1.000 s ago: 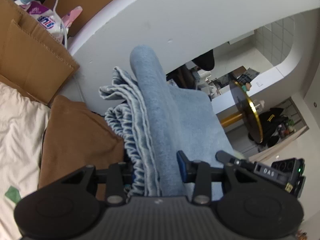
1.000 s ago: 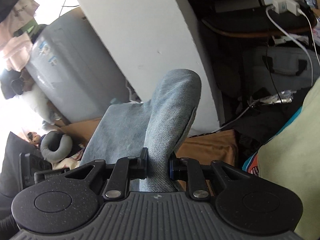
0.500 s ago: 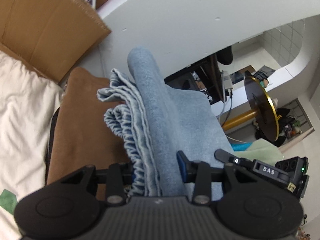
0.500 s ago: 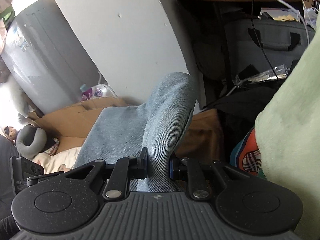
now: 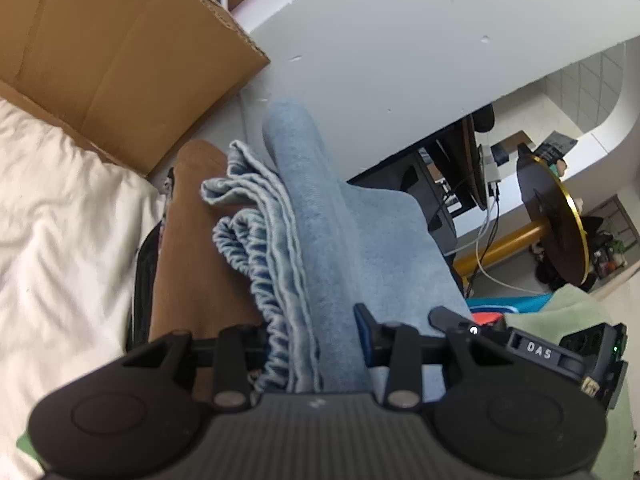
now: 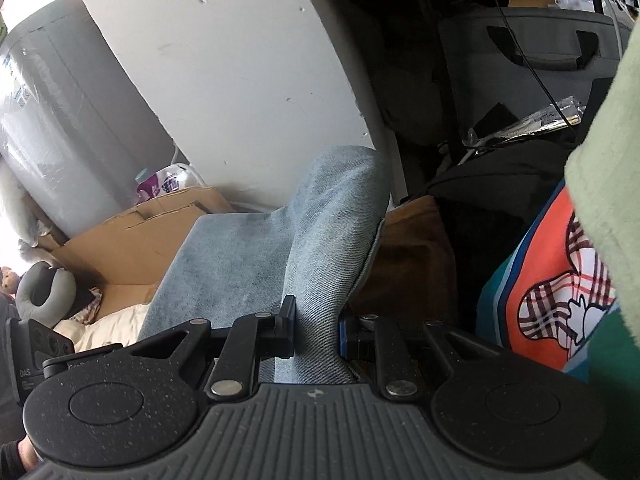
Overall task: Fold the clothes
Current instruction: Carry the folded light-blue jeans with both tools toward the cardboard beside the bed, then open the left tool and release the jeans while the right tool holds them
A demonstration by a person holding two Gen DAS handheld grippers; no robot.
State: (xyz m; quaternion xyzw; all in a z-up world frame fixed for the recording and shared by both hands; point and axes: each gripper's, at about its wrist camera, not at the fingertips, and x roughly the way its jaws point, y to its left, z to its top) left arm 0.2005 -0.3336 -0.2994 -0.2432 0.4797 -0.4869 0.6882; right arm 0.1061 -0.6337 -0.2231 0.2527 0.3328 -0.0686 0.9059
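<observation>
A light blue denim garment (image 5: 320,216) is stretched between my two grippers. In the left wrist view, the left gripper (image 5: 312,344) is shut on a thick bunch of it, where the gathered elastic waistband (image 5: 260,264) shows on the left side. In the right wrist view the right gripper (image 6: 316,328) is shut on a narrower fold of the same denim (image 6: 332,240), and a flat panel of it runs off to the left. A brown garment (image 5: 192,264) lies just below the denim, on the bed.
A cream blanket (image 5: 60,248) and a cardboard flap (image 5: 112,52) lie at left. A white wall (image 6: 224,72) stands ahead. At right are a pale green cloth (image 6: 608,184), an orange and teal print garment (image 6: 548,284), black bags and cables, and a round black table with a gold edge (image 5: 556,220).
Both grippers have sunk with the denim still held. The wall and cardboard slid up in both views, and the brown garment and the print garment have come nearer.
</observation>
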